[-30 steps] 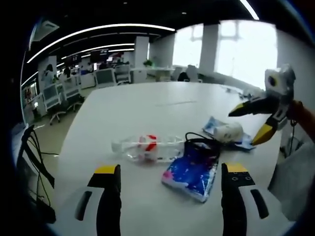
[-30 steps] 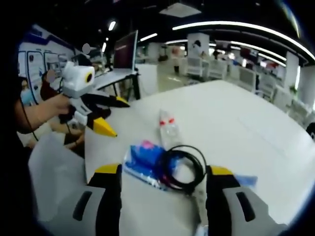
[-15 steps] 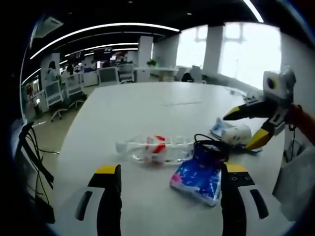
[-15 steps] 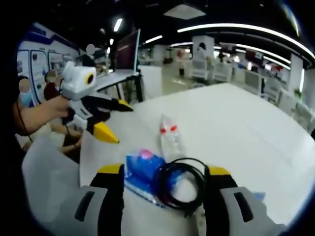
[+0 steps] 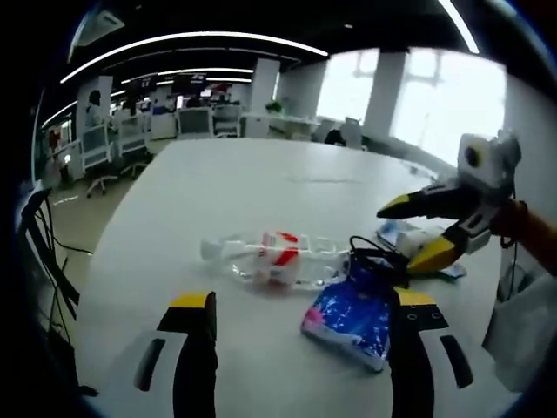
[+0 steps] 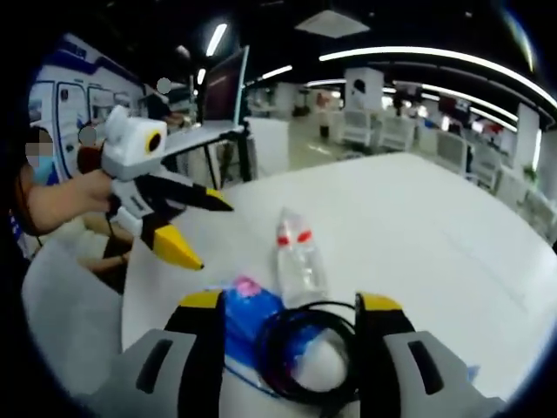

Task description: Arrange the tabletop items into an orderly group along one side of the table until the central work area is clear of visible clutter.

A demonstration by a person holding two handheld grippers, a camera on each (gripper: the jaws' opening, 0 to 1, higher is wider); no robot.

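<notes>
The white surface [image 5: 261, 183] carries the items near its edge. A clear bottle [image 5: 278, 258] lies flat; beside it, a blue packet [image 5: 346, 318] touches a black cable coil [image 6: 309, 353]. Left tongs [image 5: 303, 309] and right tongs [image 6: 280, 309] are both released, holding nothing.

On the table [image 5: 218, 183], the bottle [image 5: 278, 259] lies beside the pouch [image 5: 348, 318], cable [image 5: 379, 259] atop it.
</notes>
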